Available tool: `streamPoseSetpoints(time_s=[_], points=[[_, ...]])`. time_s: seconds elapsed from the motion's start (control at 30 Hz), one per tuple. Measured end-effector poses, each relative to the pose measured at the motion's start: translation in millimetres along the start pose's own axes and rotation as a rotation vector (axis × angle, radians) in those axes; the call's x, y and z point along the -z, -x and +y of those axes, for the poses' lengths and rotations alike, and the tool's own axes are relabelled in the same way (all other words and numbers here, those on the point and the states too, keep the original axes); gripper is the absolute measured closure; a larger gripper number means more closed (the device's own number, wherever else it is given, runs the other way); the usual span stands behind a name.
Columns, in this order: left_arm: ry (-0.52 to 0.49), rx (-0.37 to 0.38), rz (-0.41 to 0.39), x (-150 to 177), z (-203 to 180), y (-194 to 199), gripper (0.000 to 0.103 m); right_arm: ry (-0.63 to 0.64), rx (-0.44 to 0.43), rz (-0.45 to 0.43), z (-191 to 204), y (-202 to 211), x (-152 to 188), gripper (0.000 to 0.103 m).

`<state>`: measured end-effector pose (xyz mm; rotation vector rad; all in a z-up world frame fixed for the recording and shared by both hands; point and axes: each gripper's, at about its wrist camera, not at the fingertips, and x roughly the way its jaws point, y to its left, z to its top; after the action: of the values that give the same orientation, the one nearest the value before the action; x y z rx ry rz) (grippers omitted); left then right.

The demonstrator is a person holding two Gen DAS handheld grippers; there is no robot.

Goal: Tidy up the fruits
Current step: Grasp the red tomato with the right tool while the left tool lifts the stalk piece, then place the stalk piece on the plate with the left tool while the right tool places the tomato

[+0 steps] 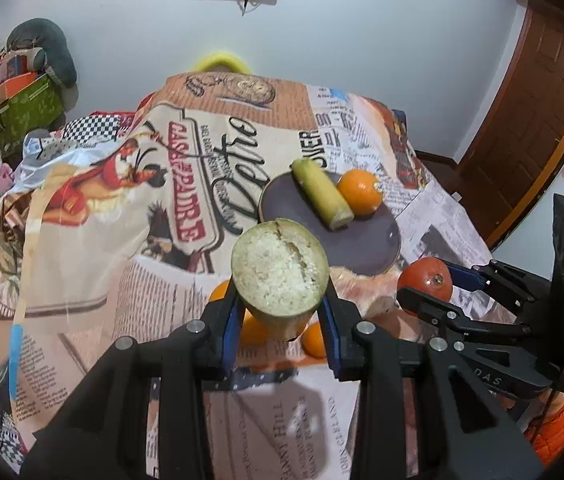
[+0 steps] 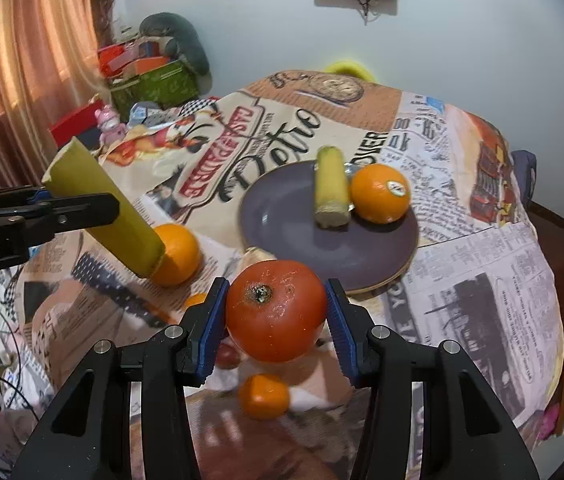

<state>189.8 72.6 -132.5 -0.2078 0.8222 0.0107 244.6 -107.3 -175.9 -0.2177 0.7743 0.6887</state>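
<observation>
My left gripper (image 1: 282, 312) is shut on a thick yellow-green cane piece (image 1: 280, 268), held above the table; it also shows at the left of the right wrist view (image 2: 110, 216). My right gripper (image 2: 276, 316) is shut on a red tomato (image 2: 276, 310), seen in the left wrist view (image 1: 425, 282) too, near the front rim of the dark purple plate (image 2: 293, 216). On the plate lie a second cane piece (image 2: 331, 188) and an orange (image 2: 379, 194). Loose oranges (image 2: 176, 254) (image 2: 264, 396) lie on the cloth below the grippers.
The table wears a printed newspaper-style cloth (image 2: 461, 264). Boxes, a green case (image 2: 154, 84) and a pink toy (image 2: 112, 122) crowd the far left. A wooden door (image 1: 529, 128) stands at the right, a yellow item (image 1: 222, 62) behind the table's far edge.
</observation>
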Motion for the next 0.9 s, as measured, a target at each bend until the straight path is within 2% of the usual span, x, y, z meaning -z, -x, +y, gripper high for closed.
streamPoseSetpoints(time_s=[0.3, 0.57, 0.9], points=[[-0.034, 0.01, -0.016, -26, -14, -17, 0.068, -0.035, 0.039, -0.033, -30, -1, -15, 0.058], [-0.096, 0.009, 0.009, -48, -26, -49, 0.068, -0.044, 0.063, -0.033, -51, -16, -26, 0.058], [-0.101, 0.01, 0.066, -60, -31, -96, 0.068, -0.058, 0.048, -0.004, -68, -47, -31, 0.058]])
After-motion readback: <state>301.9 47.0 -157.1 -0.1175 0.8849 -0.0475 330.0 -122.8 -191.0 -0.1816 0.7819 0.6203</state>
